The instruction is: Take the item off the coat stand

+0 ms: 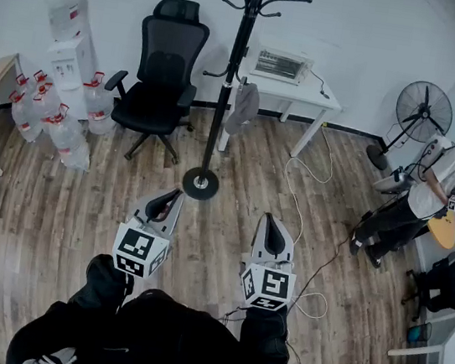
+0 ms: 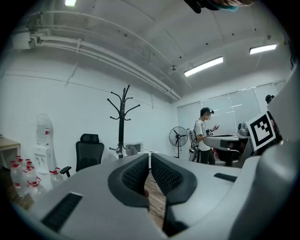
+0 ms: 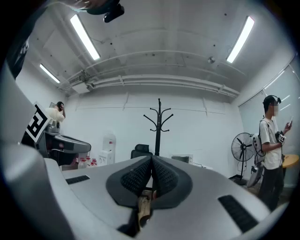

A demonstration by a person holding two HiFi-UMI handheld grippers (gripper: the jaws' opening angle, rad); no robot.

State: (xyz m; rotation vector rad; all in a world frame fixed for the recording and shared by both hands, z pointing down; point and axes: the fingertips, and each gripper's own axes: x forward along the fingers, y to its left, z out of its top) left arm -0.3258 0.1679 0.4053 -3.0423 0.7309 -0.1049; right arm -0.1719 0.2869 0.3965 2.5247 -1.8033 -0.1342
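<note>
The black coat stand [image 1: 233, 67] rises from a round base on the wood floor straight ahead. A grey cloth item [image 1: 243, 107] hangs from one of its lower hooks, on the right side of the pole. My left gripper [image 1: 176, 194] and right gripper [image 1: 268, 218] are held side by side, short of the base, both shut and holding nothing. In the left gripper view the jaws [image 2: 149, 157] point at the coat stand [image 2: 123, 117] across the room. The right gripper view shows shut jaws [image 3: 152, 159] with the coat stand [image 3: 159, 126] straight ahead.
A black office chair [image 1: 165, 74] stands left of the stand, with a water dispenser [image 1: 70, 43] and several water bottles [image 1: 58, 122] further left. Behind the stand is a white table [image 1: 308, 96] with a heater. A fan [image 1: 423, 109], a person [image 1: 429, 194] and floor cables [image 1: 310, 198] are on the right.
</note>
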